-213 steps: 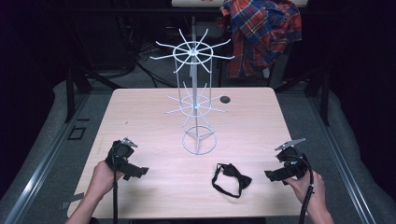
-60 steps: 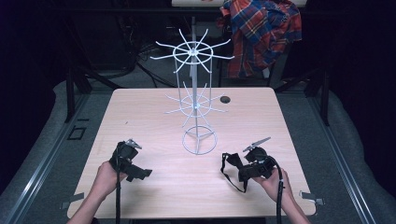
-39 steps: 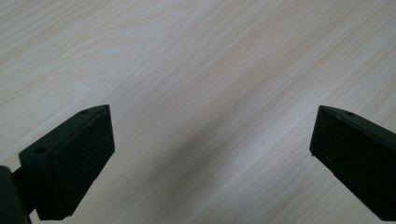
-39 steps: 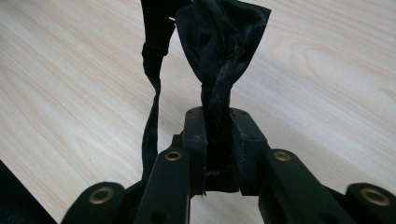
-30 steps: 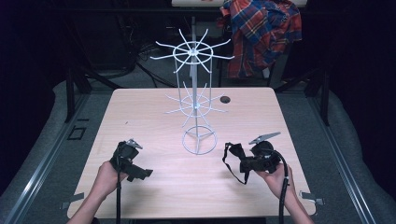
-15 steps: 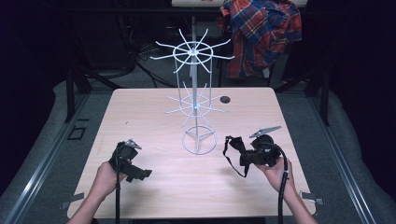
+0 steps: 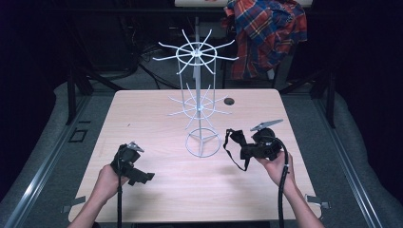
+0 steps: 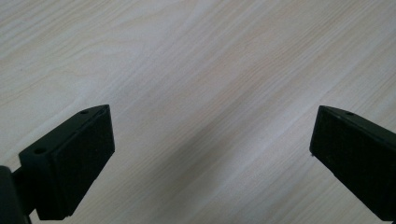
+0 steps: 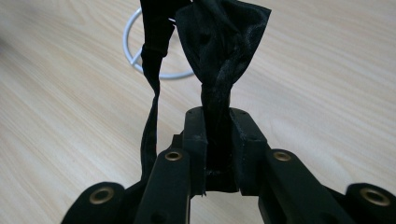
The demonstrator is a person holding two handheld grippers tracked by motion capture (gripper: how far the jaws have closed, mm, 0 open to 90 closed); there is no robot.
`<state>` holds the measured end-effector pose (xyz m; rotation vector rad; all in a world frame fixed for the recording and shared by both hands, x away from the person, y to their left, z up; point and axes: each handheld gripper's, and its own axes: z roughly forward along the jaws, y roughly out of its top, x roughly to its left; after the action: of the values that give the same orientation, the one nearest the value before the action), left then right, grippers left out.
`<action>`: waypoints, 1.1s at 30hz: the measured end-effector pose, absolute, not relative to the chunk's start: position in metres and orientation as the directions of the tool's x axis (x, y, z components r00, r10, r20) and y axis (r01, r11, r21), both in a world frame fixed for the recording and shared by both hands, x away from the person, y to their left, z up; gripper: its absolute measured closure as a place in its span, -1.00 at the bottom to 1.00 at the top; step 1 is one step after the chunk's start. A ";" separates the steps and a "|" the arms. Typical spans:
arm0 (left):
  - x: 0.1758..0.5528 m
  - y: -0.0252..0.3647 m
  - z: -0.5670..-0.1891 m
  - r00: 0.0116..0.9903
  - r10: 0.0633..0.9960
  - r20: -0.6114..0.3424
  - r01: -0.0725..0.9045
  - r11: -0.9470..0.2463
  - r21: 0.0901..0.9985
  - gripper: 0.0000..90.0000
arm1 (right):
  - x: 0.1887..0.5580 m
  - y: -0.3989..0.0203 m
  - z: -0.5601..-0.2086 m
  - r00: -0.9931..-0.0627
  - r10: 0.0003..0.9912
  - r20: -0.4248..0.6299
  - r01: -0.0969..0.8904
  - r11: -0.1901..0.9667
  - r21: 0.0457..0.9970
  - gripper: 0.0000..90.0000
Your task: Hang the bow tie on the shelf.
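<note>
Bow tie (image 9: pixel 219 56) is pinched at its knot by my right claw (image 9: pixel 218 140), just right of wire rack (image 7: pixel 199 102) (strap hangs down); my left claw (image 8: pixel 210 154) is spread above table (image 8: pixel 210 70)

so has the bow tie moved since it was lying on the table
Yes. The bow tie, clamped in the right gripper, has been lifted off the table and carried up-picture, now beside the white wire rack's base ring.
</note>
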<state>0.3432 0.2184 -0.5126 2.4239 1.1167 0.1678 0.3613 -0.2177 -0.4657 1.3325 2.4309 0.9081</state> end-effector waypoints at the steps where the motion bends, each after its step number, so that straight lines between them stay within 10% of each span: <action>1: 0.343 0.218 -0.513 0.663 0.744 -0.081 0.688 -0.563 0.458 -1.00 | 0.363 -0.216 -0.464 -0.564 0.821 0.095 0.682 0.397 0.614 0.73; 33: 0.343 0.219 -0.513 0.665 0.742 -0.087 0.686 -0.561 0.463 -1.00 | 0.378 -0.198 -0.427 -0.585 0.803 0.118 0.614 0.342 0.712 0.73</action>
<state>0.3434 0.2190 -0.5126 2.4181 1.1108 0.1622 0.3779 -0.1980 -0.4266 1.2732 2.3544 1.0795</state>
